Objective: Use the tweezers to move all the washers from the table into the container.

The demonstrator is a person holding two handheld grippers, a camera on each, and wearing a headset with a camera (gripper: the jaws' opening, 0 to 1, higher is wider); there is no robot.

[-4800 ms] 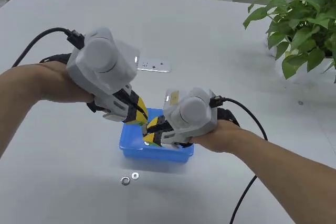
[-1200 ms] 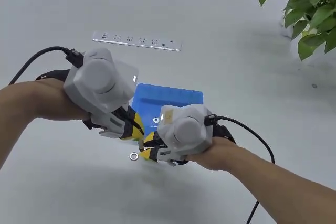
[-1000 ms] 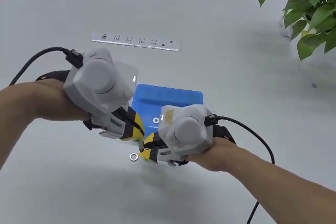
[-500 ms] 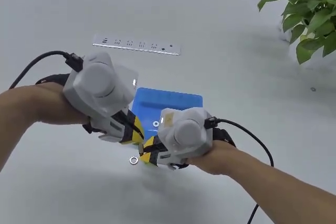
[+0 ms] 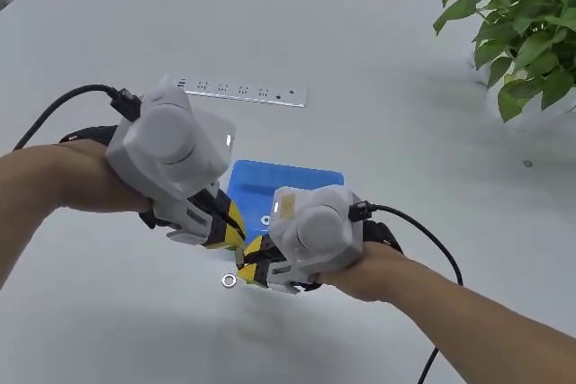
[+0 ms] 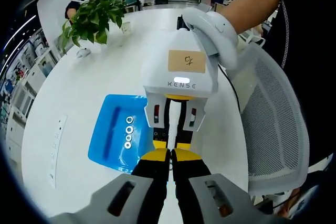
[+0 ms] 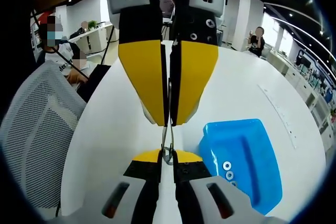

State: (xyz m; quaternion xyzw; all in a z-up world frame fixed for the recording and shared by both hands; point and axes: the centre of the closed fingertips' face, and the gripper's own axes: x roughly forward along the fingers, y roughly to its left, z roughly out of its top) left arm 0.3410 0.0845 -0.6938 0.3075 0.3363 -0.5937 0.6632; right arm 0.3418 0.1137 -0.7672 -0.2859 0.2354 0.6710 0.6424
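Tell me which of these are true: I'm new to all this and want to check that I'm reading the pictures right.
1. The blue container already holds several washers. True.
2. One lone washer lies on the table, outside the container. True.
3. The power strip sits inside the container. False: it lies flat on the table, beyond the container.
4. The left gripper is wide open and holds nothing. False: its jaws are closed on the thin metal tweezers.
5. The potted plant stands between the two grippers. False: it is far off at the right side of the table.
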